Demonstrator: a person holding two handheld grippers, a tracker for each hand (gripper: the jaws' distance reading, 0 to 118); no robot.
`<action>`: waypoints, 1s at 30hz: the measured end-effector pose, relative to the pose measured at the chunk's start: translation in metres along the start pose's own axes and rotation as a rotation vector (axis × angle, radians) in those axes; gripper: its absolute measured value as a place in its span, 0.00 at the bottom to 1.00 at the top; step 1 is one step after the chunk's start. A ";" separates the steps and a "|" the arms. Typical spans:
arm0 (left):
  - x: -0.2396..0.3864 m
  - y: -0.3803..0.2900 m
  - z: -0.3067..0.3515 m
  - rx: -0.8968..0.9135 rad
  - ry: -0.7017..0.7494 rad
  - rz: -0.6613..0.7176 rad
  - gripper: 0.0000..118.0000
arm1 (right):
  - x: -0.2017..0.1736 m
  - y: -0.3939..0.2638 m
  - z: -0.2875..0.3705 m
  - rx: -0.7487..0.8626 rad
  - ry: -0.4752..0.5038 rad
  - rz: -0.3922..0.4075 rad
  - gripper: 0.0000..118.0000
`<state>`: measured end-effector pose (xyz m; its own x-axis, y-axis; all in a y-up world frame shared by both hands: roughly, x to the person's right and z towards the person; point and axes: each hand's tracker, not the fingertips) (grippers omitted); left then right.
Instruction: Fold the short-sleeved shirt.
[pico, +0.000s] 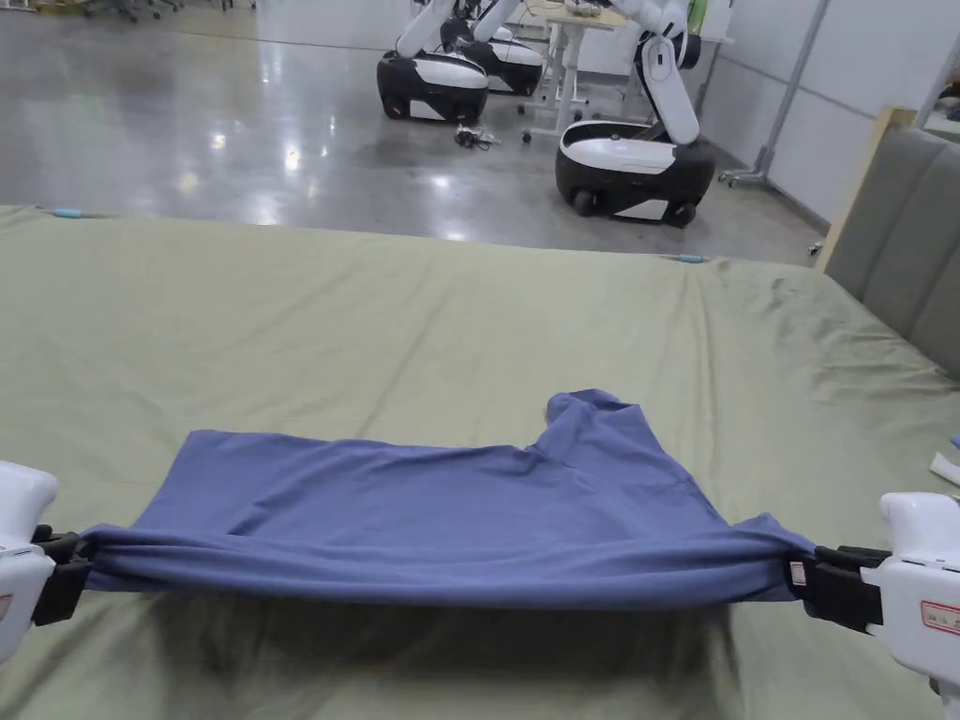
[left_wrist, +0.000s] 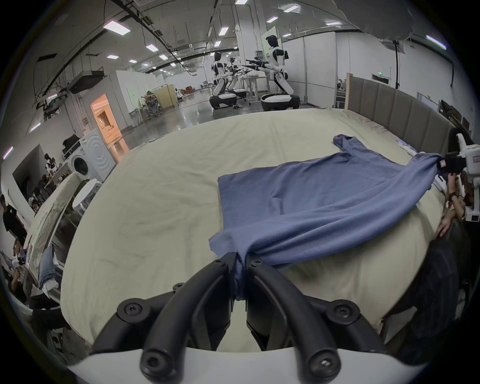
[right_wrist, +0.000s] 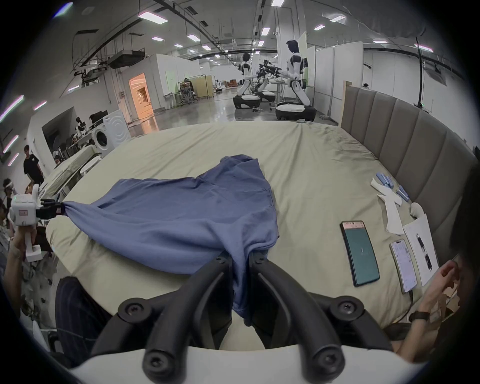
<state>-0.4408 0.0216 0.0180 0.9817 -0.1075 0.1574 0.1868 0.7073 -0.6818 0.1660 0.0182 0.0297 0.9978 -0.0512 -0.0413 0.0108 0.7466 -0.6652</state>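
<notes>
A blue short-sleeved shirt (pico: 441, 511) is stretched sideways over the olive bed sheet (pico: 375, 319), its near edge lifted off the bed and its far part resting on it. My left gripper (pico: 75, 562) is shut on the shirt's left corner, with cloth bunched between the jaws (left_wrist: 240, 262). My right gripper (pico: 806, 581) is shut on the right corner, and cloth hangs down between its jaws (right_wrist: 241, 262). One sleeve (pico: 586, 408) sticks up at the far right of the shirt. From the left gripper view, the right gripper (left_wrist: 446, 165) shows far right; from the right gripper view, the left gripper (right_wrist: 55, 210) shows far left.
A padded grey headboard (pico: 900, 234) runs along the bed's right side. Two phones (right_wrist: 359, 252), white papers and small blue items (right_wrist: 389, 181) lie on the sheet to the right. Wheeled robots (pico: 637, 159) stand on the floor beyond the bed. People stand at far left (right_wrist: 32, 166).
</notes>
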 end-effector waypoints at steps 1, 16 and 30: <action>0.000 -0.007 0.006 -0.003 -0.009 0.005 0.06 | -0.001 -0.005 0.003 -0.015 0.013 0.013 0.10; 0.001 -0.109 -0.029 -0.139 -0.085 0.206 0.07 | 0.003 -0.125 -0.048 -0.105 0.001 -0.069 0.11; 0.048 -0.110 0.097 0.360 -0.031 0.208 0.76 | -0.046 -0.101 0.050 0.228 0.026 -0.012 0.98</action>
<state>-0.4182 0.0067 0.1697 0.9945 0.0803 0.0678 -0.0458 0.9115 -0.4088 0.1223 -0.0219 0.1356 0.9956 -0.0759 -0.0558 0.0398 0.8762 -0.4803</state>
